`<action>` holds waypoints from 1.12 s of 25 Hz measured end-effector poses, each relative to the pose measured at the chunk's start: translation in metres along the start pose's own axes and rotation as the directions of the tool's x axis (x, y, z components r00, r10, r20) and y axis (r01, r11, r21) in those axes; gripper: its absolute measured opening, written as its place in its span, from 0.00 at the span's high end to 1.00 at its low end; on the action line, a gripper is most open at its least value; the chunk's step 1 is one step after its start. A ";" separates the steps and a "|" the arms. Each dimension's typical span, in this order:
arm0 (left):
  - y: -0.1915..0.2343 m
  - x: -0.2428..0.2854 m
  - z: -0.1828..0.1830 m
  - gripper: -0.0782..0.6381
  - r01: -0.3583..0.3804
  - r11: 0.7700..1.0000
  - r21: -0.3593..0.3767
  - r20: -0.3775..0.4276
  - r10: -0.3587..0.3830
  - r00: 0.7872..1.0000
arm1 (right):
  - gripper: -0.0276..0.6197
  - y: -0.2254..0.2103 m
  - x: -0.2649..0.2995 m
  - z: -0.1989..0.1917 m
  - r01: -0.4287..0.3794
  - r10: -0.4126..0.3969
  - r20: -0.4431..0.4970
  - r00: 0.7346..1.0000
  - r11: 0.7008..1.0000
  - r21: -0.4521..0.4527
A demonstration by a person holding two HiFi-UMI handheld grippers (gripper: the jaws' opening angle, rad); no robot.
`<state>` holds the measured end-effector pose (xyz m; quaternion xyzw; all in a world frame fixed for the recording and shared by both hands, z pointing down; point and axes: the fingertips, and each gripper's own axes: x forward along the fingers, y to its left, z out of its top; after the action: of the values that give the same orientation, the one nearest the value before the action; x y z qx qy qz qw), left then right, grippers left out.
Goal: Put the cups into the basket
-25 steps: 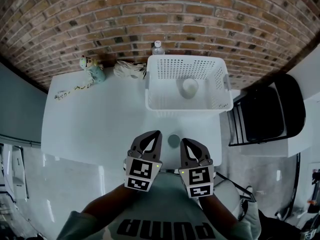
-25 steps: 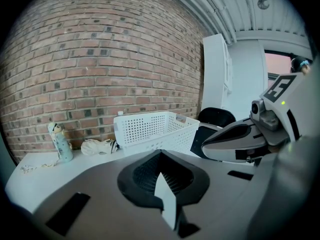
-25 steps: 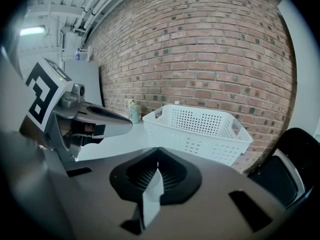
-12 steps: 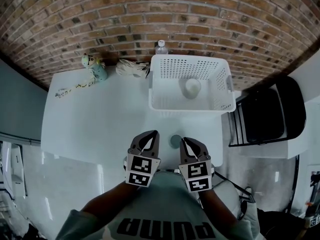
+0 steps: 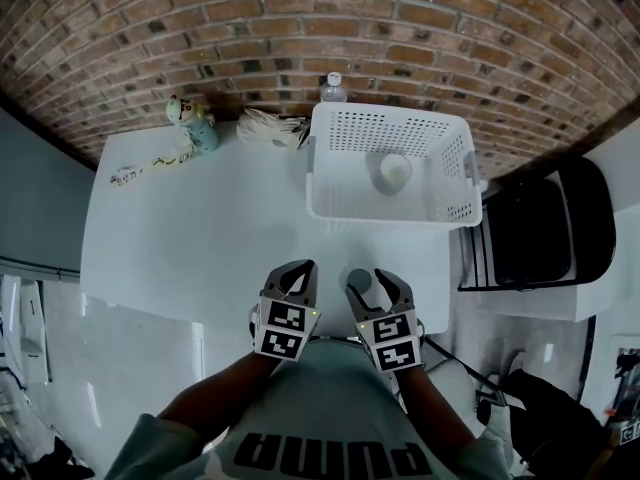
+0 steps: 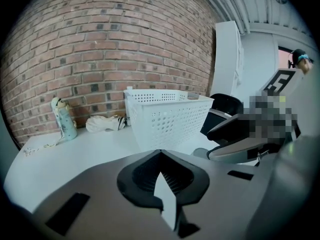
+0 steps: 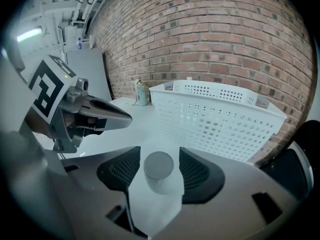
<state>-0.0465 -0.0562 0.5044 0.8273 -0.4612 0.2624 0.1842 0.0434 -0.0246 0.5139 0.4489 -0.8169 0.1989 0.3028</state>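
Straddling the cup (image 7: 159, 170) with the right gripper (image 7: 159, 156), just opened wide, touching neither side. Set near the table (image 5: 200, 228) front edge, well short of the basket (image 5: 385, 213) with another cup (image 5: 395, 171) already inside. Keeping the left gripper (image 6: 160, 151) pinched together, empty, just beside. Could knock the cup over or off the edge if closed off-centre or pushed further; might crush or squirt it out if squeezed near the rim.
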 end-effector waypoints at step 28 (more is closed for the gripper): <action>0.004 0.026 0.000 0.89 0.056 0.997 0.045 -0.048 -0.054 0.997 | 0.51 -0.001 0.023 -0.017 -0.029 0.026 -0.096 0.995 0.999 -0.029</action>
<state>-0.0389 -0.0756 0.5206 0.8374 -0.4277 0.2872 0.1827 0.0407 -0.0288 0.5421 0.4230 -0.8104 0.2121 0.3455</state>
